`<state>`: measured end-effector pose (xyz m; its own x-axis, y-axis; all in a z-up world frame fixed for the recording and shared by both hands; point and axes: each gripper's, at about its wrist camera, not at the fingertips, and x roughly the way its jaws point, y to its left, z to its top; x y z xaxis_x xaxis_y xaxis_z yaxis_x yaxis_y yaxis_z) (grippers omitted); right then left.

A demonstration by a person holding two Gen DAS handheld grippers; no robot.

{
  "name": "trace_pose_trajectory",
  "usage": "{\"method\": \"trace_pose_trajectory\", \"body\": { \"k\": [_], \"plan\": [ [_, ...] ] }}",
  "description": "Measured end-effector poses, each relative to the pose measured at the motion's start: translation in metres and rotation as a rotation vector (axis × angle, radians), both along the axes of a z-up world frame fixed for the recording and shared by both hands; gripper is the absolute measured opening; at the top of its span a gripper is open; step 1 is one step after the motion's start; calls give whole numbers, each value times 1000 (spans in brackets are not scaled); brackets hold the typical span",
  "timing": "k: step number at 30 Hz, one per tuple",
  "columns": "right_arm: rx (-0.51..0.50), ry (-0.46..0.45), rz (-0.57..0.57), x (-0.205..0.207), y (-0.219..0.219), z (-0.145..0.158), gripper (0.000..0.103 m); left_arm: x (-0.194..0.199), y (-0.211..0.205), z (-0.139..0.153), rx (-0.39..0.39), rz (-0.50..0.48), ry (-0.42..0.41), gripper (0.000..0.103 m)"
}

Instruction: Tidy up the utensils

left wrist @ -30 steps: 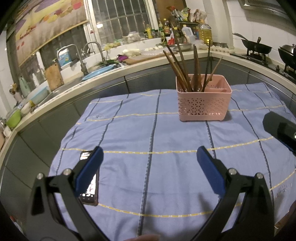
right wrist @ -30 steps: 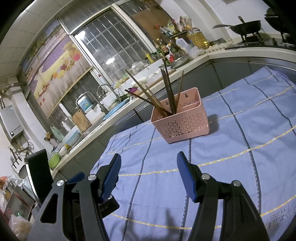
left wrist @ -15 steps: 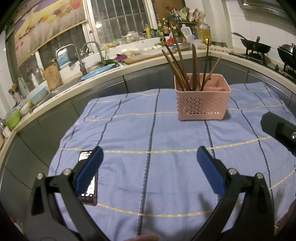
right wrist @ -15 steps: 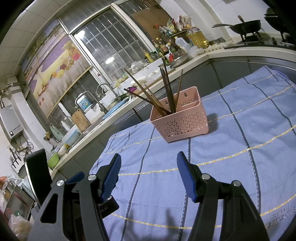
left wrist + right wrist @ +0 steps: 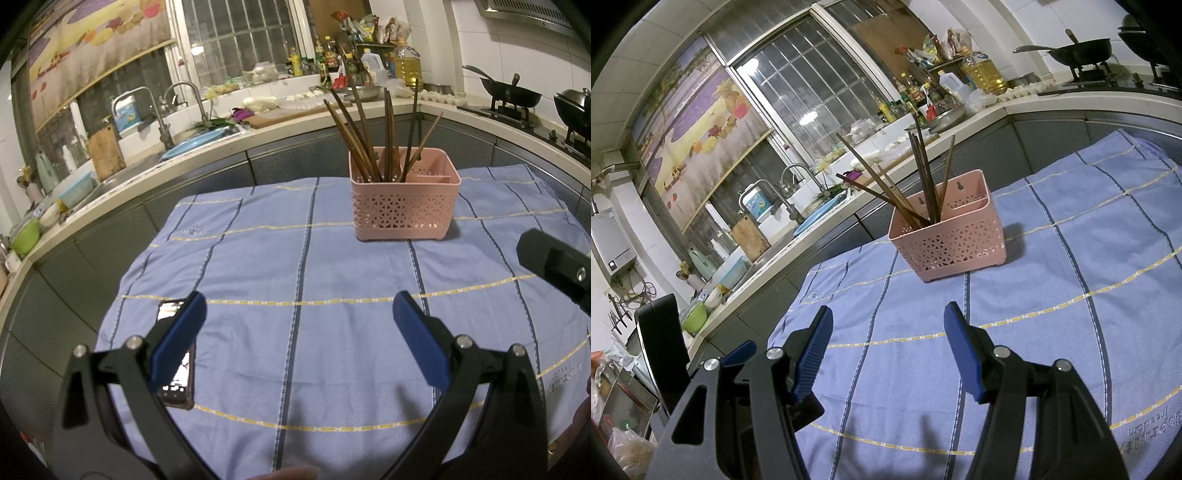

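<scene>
- Chopsticks (image 5: 373, 144) stand bundled in the left compartment of a pink basket (image 5: 404, 208), which sits on the blue cloth (image 5: 295, 280) toward the far edge of the surface, a little right of the middle; the smaller right-hand compartment looks empty from here.
- They are thin dark wooden sticks, so likely light and stiff, and smooth enough to swivel or slip if pinched at one point (a single stick may twist between flat pads).
- Several lean and cross at different angles, fanning out above the rim; the free upper halves are the sensible place to take hold, well above where they tangle inside the basket.
- The basket is perforated plastic and probably light, so tugging a jammed stick sideways could tip or drag it; pulling up along the stick's own line seems safer.
- Left tool (image 5: 295, 325) hovers over the near half of the cloth with its blue pads wide apart and nothing between them.
- Right tool (image 5: 886, 347) likewise has its pads spread and holds nothing, aimed toward the basket from the near side.
- A phone (image 5: 177, 373) lies near the near-left corner of the cloth, partly under the left tool's finger; worth avoiding.
- Between the tools and the basket the cloth is bare, giving open room for an approach; the surface edge drops away on the left, and a kitchen counter (image 5: 207, 147) runs behind the far edge.
</scene>
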<state>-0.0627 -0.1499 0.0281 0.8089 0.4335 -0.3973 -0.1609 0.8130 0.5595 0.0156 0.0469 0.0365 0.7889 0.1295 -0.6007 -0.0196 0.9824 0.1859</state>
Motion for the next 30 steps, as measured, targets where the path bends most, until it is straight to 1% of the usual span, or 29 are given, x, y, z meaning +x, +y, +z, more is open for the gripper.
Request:
{"method": "trace_pose_trajectory", "body": {
  "k": [30],
  "plan": [
    [-1, 5, -1, 0, 0, 2, 63, 1, -2, -2, 1, -1, 5, 97]
  ]
}}
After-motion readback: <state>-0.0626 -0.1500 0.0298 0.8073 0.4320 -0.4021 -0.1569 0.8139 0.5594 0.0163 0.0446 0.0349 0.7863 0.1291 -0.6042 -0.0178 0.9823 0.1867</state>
